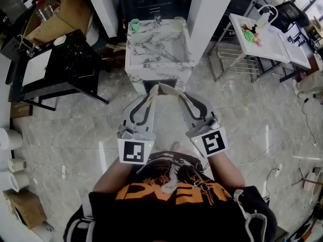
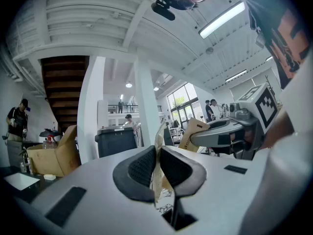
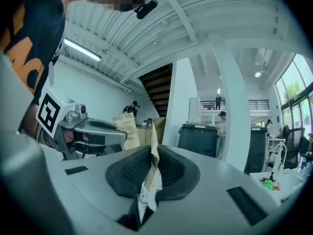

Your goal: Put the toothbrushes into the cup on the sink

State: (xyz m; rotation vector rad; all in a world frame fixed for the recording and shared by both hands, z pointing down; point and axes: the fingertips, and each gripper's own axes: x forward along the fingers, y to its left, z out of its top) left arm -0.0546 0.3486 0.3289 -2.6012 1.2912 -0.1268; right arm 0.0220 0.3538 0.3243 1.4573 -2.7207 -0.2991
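I stand before a marble sink (image 1: 132,59) with a green cup (image 1: 135,25) on its back left corner. My left gripper (image 1: 153,90) and right gripper (image 1: 179,94) are held close together just in front of the sink, tips nearly meeting. Each is shut on beige paper toothbrush packaging (image 1: 164,88). In the left gripper view the pads of the left gripper (image 2: 157,155) pinch a thin paper packet (image 2: 159,136). In the right gripper view the right gripper (image 3: 153,163) clamps a crumpled paper packet (image 3: 153,146). I cannot tell whether the two pieces are joined. No bare toothbrush shows.
A faucet (image 1: 158,19) stands at the sink's back edge. A black table (image 1: 60,67) is at the left, with a cardboard box (image 1: 65,9) behind it. A white table (image 1: 267,37) with green and red items stands at the right. Cables trail over the floor.
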